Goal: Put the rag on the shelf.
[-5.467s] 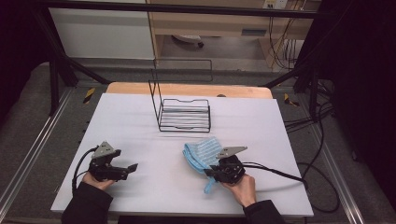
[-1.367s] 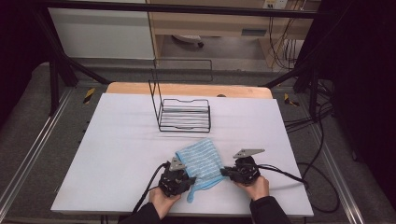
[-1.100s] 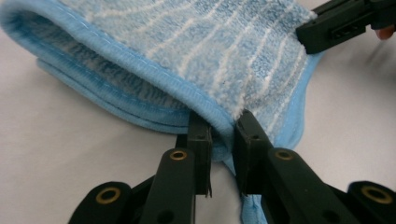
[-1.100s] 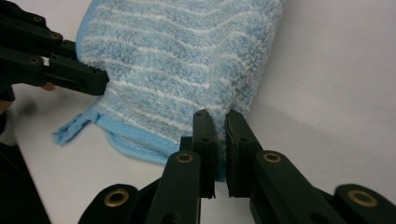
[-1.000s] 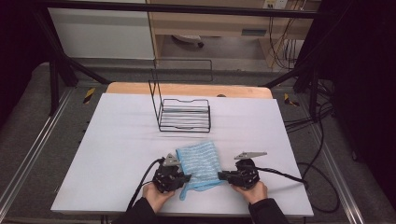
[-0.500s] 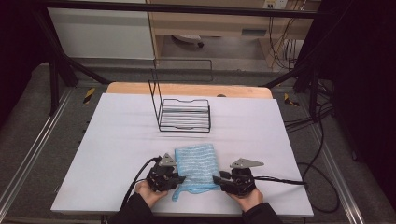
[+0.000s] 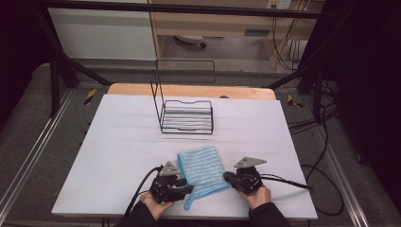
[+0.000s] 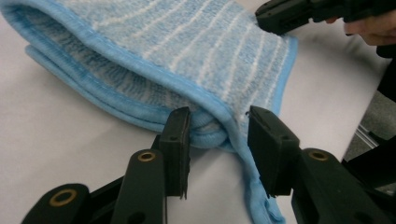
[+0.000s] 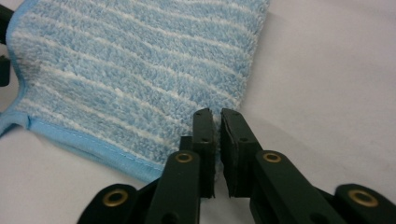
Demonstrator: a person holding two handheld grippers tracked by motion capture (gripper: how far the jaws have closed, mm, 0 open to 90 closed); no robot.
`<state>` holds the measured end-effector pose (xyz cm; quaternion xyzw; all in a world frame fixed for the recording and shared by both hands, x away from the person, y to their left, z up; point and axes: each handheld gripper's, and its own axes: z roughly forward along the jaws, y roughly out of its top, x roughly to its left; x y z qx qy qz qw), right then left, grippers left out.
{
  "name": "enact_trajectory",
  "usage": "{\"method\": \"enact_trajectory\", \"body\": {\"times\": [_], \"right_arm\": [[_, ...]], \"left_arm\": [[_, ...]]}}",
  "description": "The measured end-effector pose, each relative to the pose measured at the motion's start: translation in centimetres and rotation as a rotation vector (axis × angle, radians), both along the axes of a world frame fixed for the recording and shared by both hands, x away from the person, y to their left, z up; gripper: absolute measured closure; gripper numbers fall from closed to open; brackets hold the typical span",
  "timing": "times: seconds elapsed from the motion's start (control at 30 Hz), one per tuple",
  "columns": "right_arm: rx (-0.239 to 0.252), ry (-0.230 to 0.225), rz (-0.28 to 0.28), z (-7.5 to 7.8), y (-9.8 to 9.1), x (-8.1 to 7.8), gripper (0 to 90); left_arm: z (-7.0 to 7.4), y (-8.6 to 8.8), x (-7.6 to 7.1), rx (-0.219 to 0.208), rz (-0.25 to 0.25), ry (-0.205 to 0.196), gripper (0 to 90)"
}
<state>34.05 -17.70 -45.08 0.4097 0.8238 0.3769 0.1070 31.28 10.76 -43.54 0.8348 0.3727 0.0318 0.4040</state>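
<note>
High view: folded light-blue striped terry cloth (image 7: 203, 169) lies near the white table's (image 7: 118, 142) front edge, between both grippers; black wire rack (image 7: 186, 116) stands well behind.

Left gripper view: left gripper (image 8: 218, 133) jaws have just been opening, parted around the cloth's folded corner, likely releasing it.

Right gripper view: right gripper (image 9: 216, 122) is clamped on the cloth's edge, pinning the fold flat.

A light blue terry cloth (image 7: 204, 169) with thin white stripes and a plain blue hem lies folded, seemingly in two layers, flat near the front edge of the white worktop (image 7: 118, 142), one corner trailing forward.
</note>
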Motion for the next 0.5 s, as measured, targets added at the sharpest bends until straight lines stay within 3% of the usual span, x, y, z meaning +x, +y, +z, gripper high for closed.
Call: {"method": "enact_trajectory", "body": {"times": [0.17, 0.23, 0.3, 0.4, 0.5], "right_arm": [[0.004, 0.011, -0.005, 0.0, 0.0, -0.2, 85.8], [0.001, 0.014, -0.007, 0.1, 0.0, -0.3, 85.9], [-0.002, 0.016, -0.008, 0.1, 0.0, -0.4, 85.9], [-0.002, 0.018, -0.005, 0.1, 0.0, -0.4, 86.0], [0.0, 0.019, -0.008, 0.1, 0.0, -0.4, 85.9]], "left_arm": [[-0.4, -1.1, -0.6, 0.02, 0.011, 0.007, 57.4], [-0.2, -1.1, -0.9, 0.057, 0.014, -0.012, 57.4], [0.0, -0.9, -1.0, 0.055, 0.024, -0.015, 57.5], [0.3, 0.1, -1.5, 0.012, 0.038, 0.023, 57.7], [0.1, -0.3, -1.9, 0.035, 0.021, 0.029, 57.7]]}}
